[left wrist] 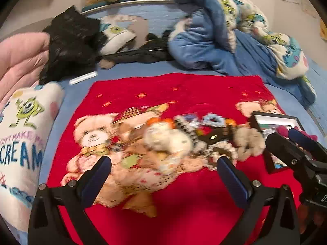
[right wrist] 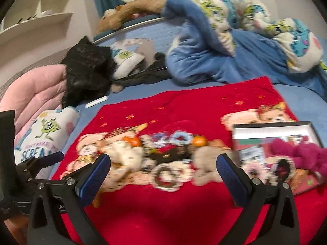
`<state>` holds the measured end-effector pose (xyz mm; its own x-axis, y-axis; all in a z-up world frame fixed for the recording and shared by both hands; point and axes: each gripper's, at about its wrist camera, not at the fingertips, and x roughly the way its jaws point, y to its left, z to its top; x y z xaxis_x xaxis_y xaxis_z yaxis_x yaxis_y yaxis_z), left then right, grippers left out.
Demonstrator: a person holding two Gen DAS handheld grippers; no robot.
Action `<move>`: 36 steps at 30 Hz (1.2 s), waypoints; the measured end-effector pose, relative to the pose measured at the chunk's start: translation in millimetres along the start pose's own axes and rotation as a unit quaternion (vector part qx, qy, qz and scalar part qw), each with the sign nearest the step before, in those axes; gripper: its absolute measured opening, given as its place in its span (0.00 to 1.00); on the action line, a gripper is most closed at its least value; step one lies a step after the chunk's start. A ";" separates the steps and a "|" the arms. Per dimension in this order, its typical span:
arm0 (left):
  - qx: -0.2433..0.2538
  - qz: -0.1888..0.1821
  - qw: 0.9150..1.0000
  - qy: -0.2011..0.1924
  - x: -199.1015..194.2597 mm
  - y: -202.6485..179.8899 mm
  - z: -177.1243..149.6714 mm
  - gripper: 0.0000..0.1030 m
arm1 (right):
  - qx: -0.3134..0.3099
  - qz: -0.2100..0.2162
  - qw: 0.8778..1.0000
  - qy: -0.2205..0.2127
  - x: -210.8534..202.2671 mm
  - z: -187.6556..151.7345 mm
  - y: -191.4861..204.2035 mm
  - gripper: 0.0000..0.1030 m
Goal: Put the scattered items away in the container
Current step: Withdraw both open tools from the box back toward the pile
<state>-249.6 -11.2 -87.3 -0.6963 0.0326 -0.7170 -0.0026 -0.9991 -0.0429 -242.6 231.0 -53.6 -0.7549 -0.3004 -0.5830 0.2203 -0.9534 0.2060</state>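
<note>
The left gripper [left wrist: 163, 165] is hanging over the near part of the red blanket [left wrist: 184, 210] with its jaws spread wide and nothing between them. The right gripper [right wrist: 163, 165] is doing likewise, wide apart and holding nothing, touching nothing.

The scattered items [right wrist: 163, 153] are lying in a blurred row across the middle of the blanket: scrunchies, small plush pieces, something black (motion blur is smearing them, so single pieces are hard to tell apart). The container [right wrist: 276, 130], a shallow black-rimmed box, is sitting at the blanket's right edge, with a magenta fluffy item [right wrist: 306, 155] lying in it. In the left wrist view the right gripper's fingers [left wrist: 302, 138] are covering part of the box.
</note>
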 end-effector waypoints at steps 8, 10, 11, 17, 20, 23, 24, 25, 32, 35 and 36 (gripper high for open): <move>-0.033 0.019 0.999 -0.004 0.0 62.2 -14.9 1.00 | -0.029 0.028 0.999 0.018 31.2 -16.1 64.2 1.00; -0.042 0.021 0.999 -0.005 2.9 71.9 -16.6 1.00 | -0.032 0.030 0.999 0.020 36.1 -18.3 70.1 1.00; -0.045 0.022 0.999 -0.006 4.2 75.4 -17.2 1.00 | -0.034 0.030 0.999 0.020 38.8 -19.3 72.5 1.00; -0.036 0.050 0.998 -0.015 15.1 83.1 -27.1 1.00 | -0.048 0.023 0.998 0.014 46.5 -25.2 72.8 1.00; -0.036 0.047 0.998 -0.015 23.2 84.3 -36.4 1.00 | -0.059 0.020 0.998 0.014 51.5 -31.6 71.2 1.00; -0.033 0.043 0.999 -0.001 35.6 84.0 -44.3 1.00 | -0.071 0.018 0.997 0.018 58.8 -40.4 73.2 1.00; -0.033 0.042 0.999 0.003 38.8 84.0 -48.2 1.00 | -0.072 0.017 0.997 0.021 60.8 -42.8 73.1 1.00; -0.033 0.039 0.999 0.003 40.7 84.2 -51.7 1.00 | -0.072 0.017 0.997 0.024 63.0 -45.1 73.5 1.00; -0.014 0.034 0.999 0.014 53.9 86.7 -73.9 1.00 | -0.080 0.040 0.995 0.048 76.8 -61.8 79.1 0.89; -0.023 0.033 0.999 0.011 54.9 96.6 -77.3 1.00 | -0.087 0.046 0.994 0.049 78.9 -66.1 85.2 0.89; -0.029 0.034 0.999 0.012 55.4 102.2 -78.9 1.00 | -0.089 0.048 0.994 0.049 79.3 -67.3 86.4 0.89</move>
<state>-231.8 -109.3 -186.4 -0.6768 -0.0333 -0.7354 0.0855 -0.9958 -0.0336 -241.9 122.9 -134.9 -0.6631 -0.3831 -0.6430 0.4007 -0.9073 0.1273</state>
